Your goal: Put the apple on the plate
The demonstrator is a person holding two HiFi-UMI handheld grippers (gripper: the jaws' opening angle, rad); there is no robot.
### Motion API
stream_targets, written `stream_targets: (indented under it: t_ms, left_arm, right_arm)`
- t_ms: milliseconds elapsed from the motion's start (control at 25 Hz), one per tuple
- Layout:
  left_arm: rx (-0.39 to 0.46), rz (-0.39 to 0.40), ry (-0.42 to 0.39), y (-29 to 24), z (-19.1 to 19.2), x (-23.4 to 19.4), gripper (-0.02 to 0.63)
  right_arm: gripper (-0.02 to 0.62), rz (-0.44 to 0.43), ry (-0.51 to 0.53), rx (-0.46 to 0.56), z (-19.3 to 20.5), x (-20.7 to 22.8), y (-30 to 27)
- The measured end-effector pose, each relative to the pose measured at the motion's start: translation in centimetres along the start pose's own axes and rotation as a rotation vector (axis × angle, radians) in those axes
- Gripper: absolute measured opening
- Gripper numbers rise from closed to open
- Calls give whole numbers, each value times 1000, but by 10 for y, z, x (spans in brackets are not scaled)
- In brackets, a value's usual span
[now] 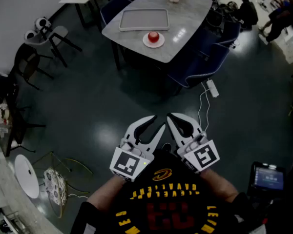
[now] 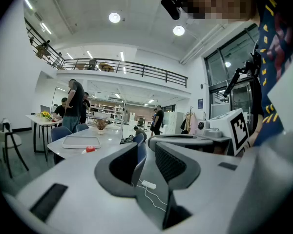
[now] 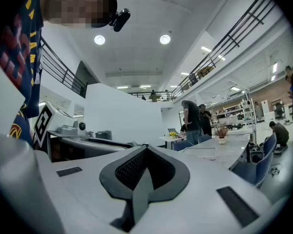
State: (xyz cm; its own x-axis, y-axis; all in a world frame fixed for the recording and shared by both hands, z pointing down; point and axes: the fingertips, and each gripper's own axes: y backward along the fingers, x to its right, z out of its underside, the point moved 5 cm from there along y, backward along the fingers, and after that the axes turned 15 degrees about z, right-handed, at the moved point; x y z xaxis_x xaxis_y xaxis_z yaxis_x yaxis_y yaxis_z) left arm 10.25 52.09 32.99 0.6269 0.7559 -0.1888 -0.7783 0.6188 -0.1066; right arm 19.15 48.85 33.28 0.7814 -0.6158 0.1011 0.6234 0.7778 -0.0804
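Observation:
A red apple (image 1: 154, 36) rests on a small white plate (image 1: 146, 42) near the front edge of a pale marble table (image 1: 185, 13), far ahead of me. The apple (image 2: 90, 149) is a small red spot in the left gripper view, on the distant table. Both grippers are held close to my body over the dark floor, well short of the table. My left gripper (image 1: 158, 121) (image 2: 146, 148) is open, with only floor showing between its jaws. My right gripper (image 1: 172, 117) (image 3: 145, 148) is shut with its tips touching, and it holds nothing.
A white tray (image 1: 142, 19) (image 2: 81, 141) lies on the table behind the plate. Blue chairs (image 1: 205, 65) stand round the table. A power strip (image 1: 212, 87) with its cable lies on the floor between me and the table. People stand at the far right (image 1: 278, 16).

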Motion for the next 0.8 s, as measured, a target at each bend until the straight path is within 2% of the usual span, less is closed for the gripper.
stream_targets:
  t_ms: [320,360,520,800]
  left_arm:
    - [23,16,7,20,-9,-23,104]
    - [30,32,8,25,-10,-26,0]
    - [37,66,-3,40,-13,-44,0]
    - [53,83,37,67,-13,-90,0]
  right_arm:
    - [6,24,16,-12,-5,-16,-18]
    - [6,23,20,-6,-4,-20,-21]
    - [6,38,30,-7,-2,-35,-39]
    - [6,75,33,-8,-1,-63,-71]
